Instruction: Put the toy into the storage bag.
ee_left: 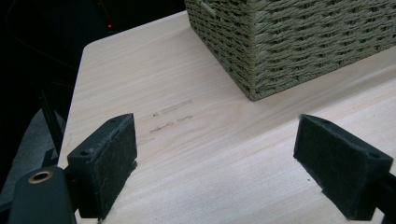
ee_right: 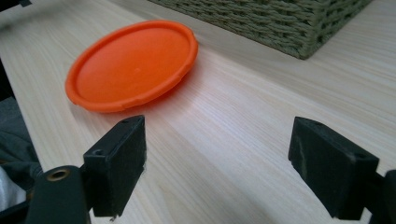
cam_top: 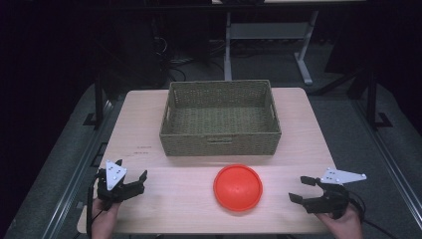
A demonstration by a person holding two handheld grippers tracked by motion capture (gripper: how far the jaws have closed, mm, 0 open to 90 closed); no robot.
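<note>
An orange disc [cam_top: 238,187] lies flat on the wooden table [cam_top: 174,199] in front of a green woven basket [cam_top: 221,139]. My right gripper [cam_top: 300,188] rests near the table's right front edge, a short way right of the disc, with its jaws wide apart and nothing between them. The right gripper view has the disc [ee_right: 133,64] ahead to the left and the basket's corner [ee_right: 299,23] beyond. At the left front edge my left gripper [cam_top: 140,179] is open and empty, its jaws pointing at the basket's front left corner [ee_left: 280,46].
The basket has nothing visible inside. Faint pencil marks [ee_left: 173,116] lie on the wood ahead of the left gripper. Past the table's edges are a dark floor, cables and desk legs [cam_top: 303,55]. Bare tabletop lies between each gripper and the disc.
</note>
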